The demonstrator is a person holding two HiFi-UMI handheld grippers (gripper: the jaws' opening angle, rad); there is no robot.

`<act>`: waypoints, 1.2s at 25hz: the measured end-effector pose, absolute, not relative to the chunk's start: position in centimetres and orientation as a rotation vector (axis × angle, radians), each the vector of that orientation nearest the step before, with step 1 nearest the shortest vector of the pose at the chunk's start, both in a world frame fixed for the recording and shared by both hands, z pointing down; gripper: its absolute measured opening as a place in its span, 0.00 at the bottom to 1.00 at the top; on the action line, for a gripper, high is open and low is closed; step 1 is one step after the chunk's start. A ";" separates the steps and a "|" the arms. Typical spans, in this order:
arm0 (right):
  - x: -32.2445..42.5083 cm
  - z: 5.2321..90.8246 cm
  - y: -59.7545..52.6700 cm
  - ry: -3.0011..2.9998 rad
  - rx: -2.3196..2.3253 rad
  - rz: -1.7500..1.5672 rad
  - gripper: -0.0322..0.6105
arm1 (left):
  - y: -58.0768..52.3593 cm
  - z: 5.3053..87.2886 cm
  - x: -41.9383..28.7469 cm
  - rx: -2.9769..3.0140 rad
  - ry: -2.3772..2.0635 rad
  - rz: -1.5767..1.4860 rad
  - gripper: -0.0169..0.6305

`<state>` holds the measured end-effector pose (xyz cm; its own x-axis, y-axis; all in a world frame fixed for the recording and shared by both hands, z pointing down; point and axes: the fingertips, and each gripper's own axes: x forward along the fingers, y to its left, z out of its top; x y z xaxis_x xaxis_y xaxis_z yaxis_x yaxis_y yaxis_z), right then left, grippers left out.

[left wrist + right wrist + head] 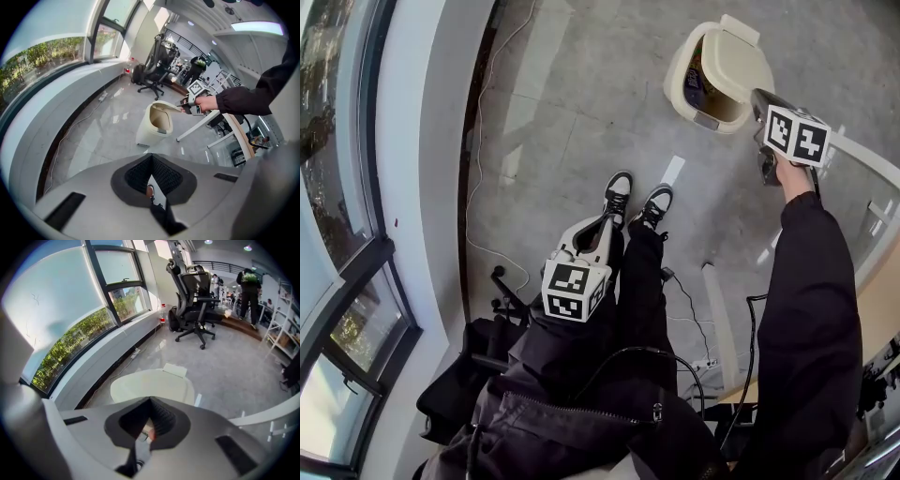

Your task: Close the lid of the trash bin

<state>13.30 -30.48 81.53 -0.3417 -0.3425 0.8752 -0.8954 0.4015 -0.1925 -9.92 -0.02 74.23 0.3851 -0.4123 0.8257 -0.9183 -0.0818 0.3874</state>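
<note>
While the lid (pixel 733 61) stands raised, the items are listed as follows.

1. Bin (pixel 680 80): cream, upright on the grey floor (pixel 572 84), ahead of the person's shoes (pixel 619 192) and well apart from them. In the left gripper view the bin (pixel 150 129) shows one open mouth with a shaded inner wall.
2. Contents: something dark with coloured print lies inside against the left wall, under the lid. What it is cannot be told.
3. Lid: hinged at the far side and tilted up over the mouth, so part of the opening is uncovered. From the left gripper view the lid (pixel 165 107) reaches out almost level above the rim. In the right gripper view the lid (pixel 152 385) lies just beyond the jaws.
4. Right gripper (pixel 759 97): held out at arm's length, with its tip at the lid's free edge (pixel 183 108). In its own view (pixel 150 404) the jaws are closed together and grip nothing.
5. Left gripper (pixel 598 228): held low by the person's legs, pointing at the shoes and well apart from the bin. In its own view (pixel 151 164) the jaws are closed together and empty.
6. Surroundings: a cable (pixel 487 141) runs along the floor beside the window wall. A black chair (pixel 197 296) stands further off. A white table (pixel 862 159) stands to the right of the bin.
</note>
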 end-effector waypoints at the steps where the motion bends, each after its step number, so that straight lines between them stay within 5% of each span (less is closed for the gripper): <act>1: 13.2 82.0 -30.1 -1.872 1.053 0.888 0.06 | 0.1 74.3 -9.9 1.677 -1.187 0.656 0.02; 30: 12.3 94.9 -24.8 -1.729 0.932 0.879 0.06 | 2.9 77.4 -10.9 1.608 -1.179 0.690 0.02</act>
